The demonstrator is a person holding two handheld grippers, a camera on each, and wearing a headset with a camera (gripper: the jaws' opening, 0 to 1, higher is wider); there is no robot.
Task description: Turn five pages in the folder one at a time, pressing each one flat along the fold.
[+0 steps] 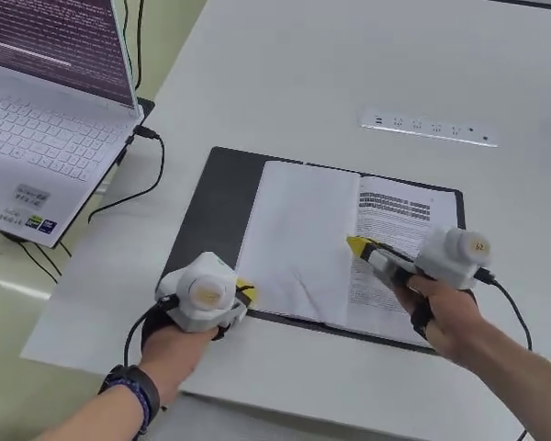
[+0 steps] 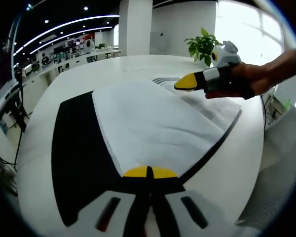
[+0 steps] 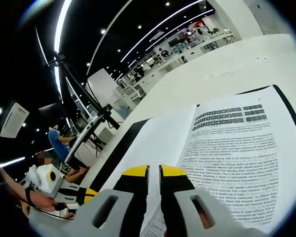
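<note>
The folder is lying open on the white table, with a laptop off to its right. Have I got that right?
Not quite. The laptop sits off to the left of the folder, not its right, as the head view shows. The rest holds: the folder is lying open on the white table.

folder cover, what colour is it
The folder cover is black, clearest in the head view.

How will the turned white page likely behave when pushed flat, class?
Probably floppy: the turned page arches near the fold. Being one thin sheet, it likely feels light and may spring back. Creases near its lower edge suggest it wrinkles easily.
</note>
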